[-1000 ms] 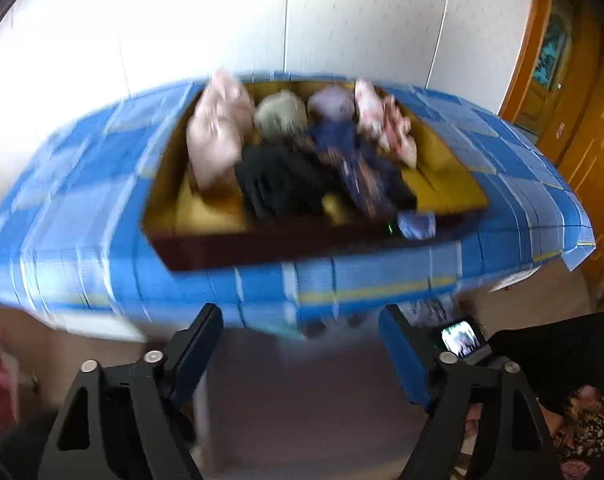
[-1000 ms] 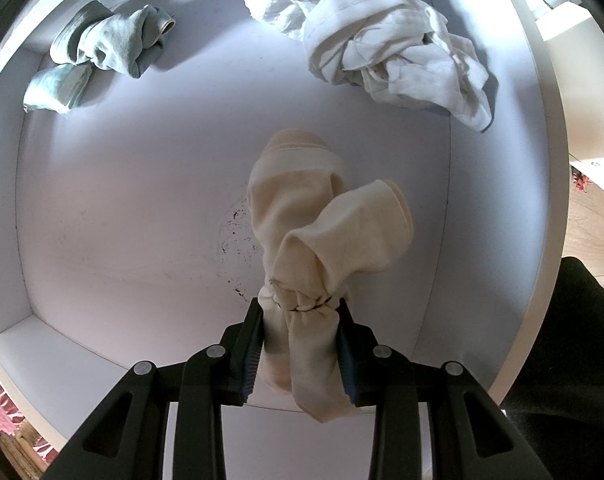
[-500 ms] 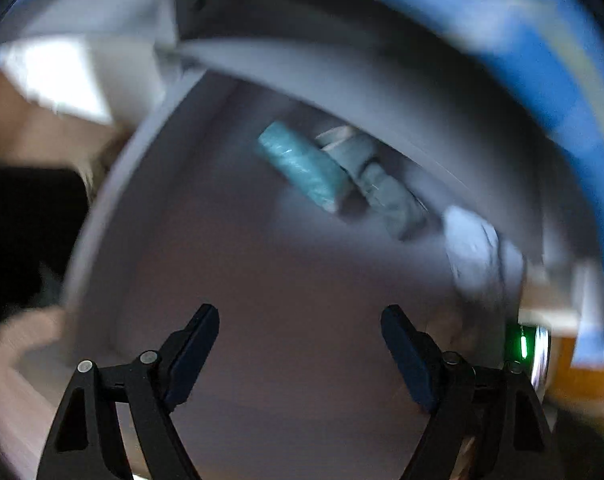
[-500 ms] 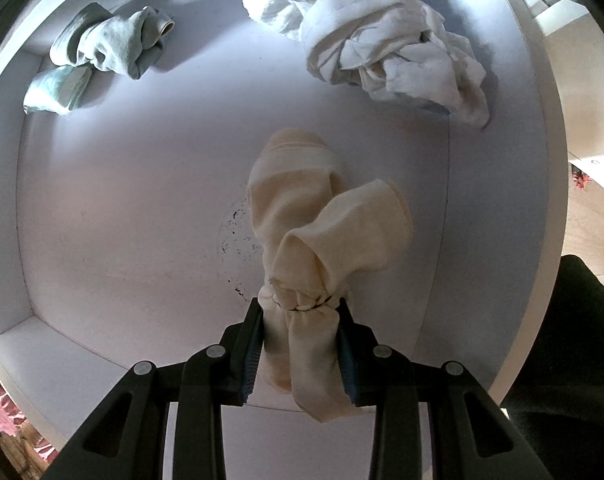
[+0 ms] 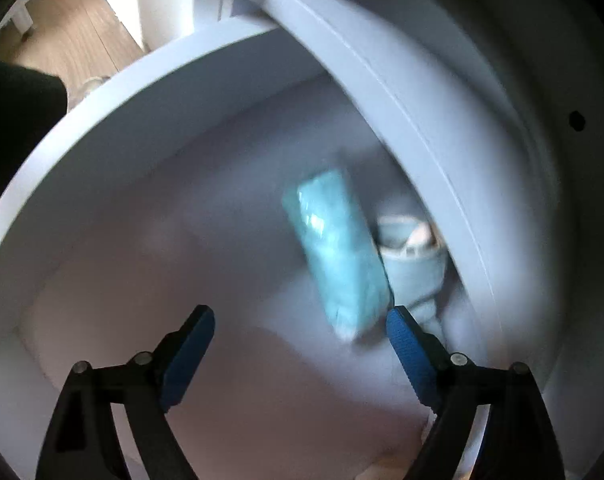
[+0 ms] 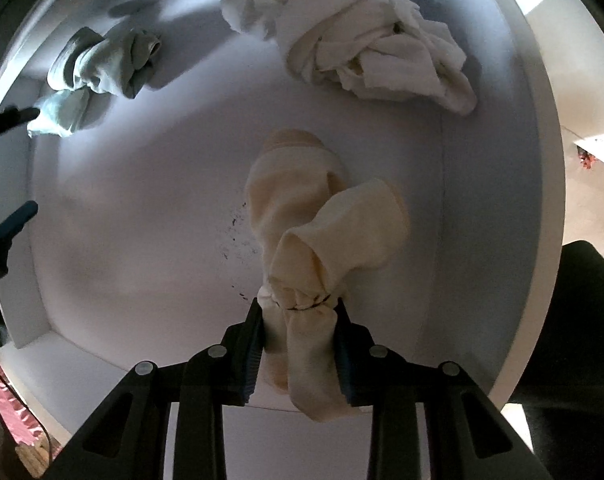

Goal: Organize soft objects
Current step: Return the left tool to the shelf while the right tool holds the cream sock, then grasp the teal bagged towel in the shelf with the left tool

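Between the blue pads of the right gripper (image 6: 298,334), a cream sock bundle (image 6: 302,232) is being pinched at its tied neck, where a dark band is cinching the fabric. The bundle's two rounded ends are lying ahead of the gripper on the white drawer floor (image 6: 142,220), while its loose tail is hanging back between the fingers over the front rim. Just left of the bundle, dark specks (image 6: 236,236) are dotting the floor. Far ahead and to the right of the gripper, a white cloth heap (image 6: 353,36) is sitting crumpled near the back wall. Far ahead and to the left, a pale green sock pair (image 6: 98,72) is resting in the back corner, well apart from both the cream bundle and the heap.

The left gripper (image 5: 300,350) is standing wide apart with nothing between its fingers, and is showing at the left edge of the right wrist view. Ahead of its right finger, a teal sock roll (image 5: 335,248) is lying on the floor, blurred, with a paler green piece (image 5: 415,264) touching its right side against the wall. Beyond the drawer rim (image 5: 102,120), up and to the left, a wood floor (image 5: 74,20) is showing.
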{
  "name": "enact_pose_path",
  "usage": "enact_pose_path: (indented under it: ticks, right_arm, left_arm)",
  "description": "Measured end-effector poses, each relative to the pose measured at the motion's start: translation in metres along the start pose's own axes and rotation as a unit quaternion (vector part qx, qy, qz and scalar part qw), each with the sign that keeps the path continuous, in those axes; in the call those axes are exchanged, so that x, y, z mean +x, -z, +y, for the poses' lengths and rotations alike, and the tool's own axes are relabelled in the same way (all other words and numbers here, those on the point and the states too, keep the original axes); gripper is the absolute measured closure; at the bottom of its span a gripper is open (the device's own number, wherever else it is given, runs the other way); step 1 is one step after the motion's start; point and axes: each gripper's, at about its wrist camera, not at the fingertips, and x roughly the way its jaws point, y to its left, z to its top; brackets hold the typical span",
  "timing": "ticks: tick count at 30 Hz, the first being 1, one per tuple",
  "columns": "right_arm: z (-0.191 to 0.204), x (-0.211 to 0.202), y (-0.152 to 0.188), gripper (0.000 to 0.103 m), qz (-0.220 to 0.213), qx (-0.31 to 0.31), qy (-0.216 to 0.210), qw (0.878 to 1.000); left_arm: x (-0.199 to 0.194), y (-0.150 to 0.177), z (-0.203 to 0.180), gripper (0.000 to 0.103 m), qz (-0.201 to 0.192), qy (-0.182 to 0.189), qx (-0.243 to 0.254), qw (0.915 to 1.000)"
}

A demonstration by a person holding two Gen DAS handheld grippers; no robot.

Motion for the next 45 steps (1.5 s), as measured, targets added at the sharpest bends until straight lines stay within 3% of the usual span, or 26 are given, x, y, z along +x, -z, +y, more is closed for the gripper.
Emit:
enact_pose_path:
  ticks: [4, 6, 9, 19, 23, 26, 29, 31, 32, 34, 35, 39, 45]
  right_arm:
    - [-0.003, 0.000, 0.001, 0.073, 0.000, -0.004, 0.001, 1.000]
    - [-0.004, -0.001, 0.000, 0.073, 0.000, -0.002, -0.001, 1.000]
    - [-0.004, 0.000, 0.000, 0.073, 0.001, 0.002, -0.003, 1.000]
    - [-0.011, -0.004, 0.000, 0.073, -0.008, 0.017, -0.016, 1.000]
    - [-0.018, -0.007, 0.002, 0.074, -0.015, 0.032, -0.029, 0.999]
    - [-0.030, -0.018, 0.006, 0.075, -0.030, 0.055, -0.056, 0.996]
    - [-0.035, -0.028, 0.010, 0.075, -0.041, 0.054, -0.046, 0.997]
    - [-0.039, -0.031, 0.015, 0.075, -0.042, 0.058, -0.046, 0.996]
    - [-0.040, -0.032, 0.016, 0.075, -0.042, 0.059, -0.045, 0.996]
    - [-0.043, -0.036, 0.017, 0.075, -0.043, 0.061, -0.042, 0.996]
    - [-0.045, -0.040, 0.019, 0.075, -0.046, 0.063, -0.043, 0.996]
    - [-0.042, -0.059, 0.023, 0.075, -0.064, 0.061, -0.048, 0.995]
    - [-0.034, -0.079, 0.028, 0.075, -0.085, 0.055, -0.060, 0.993]
  left_arm:
    - [0.012, -0.010, -0.009, 0.014, 0.006, -0.012, -0.001, 0.9999]
    - [0.017, -0.011, -0.015, 0.014, 0.013, -0.016, 0.023, 0.9995]
    - [0.021, -0.007, -0.014, 0.022, 0.027, -0.033, 0.053, 0.9977]
    - [0.002, 0.023, 0.034, 0.027, 0.051, -0.064, 0.113, 0.9902]
    - [-0.012, 0.034, 0.012, 0.025, -0.001, -0.070, 0.216, 0.9739]
    - [-0.011, 0.039, -0.011, 0.019, -0.033, -0.091, 0.297, 0.9498]
    - [-0.002, 0.042, -0.027, 0.019, -0.040, -0.095, 0.342, 0.9340]
    - [0.004, 0.044, -0.029, 0.023, -0.035, -0.091, 0.352, 0.9310]
    - [0.010, 0.028, -0.030, 0.025, -0.026, -0.092, 0.356, 0.9295]
    - [0.019, 0.024, -0.026, 0.044, -0.007, -0.092, 0.366, 0.9261]
    - [0.021, 0.022, -0.025, 0.046, 0.002, -0.090, 0.365, 0.9268]
    - [0.019, 0.031, -0.027, 0.061, -0.005, -0.097, 0.396, 0.9132]
    - [0.013, 0.062, -0.007, 0.065, 0.026, -0.105, 0.395, 0.9124]
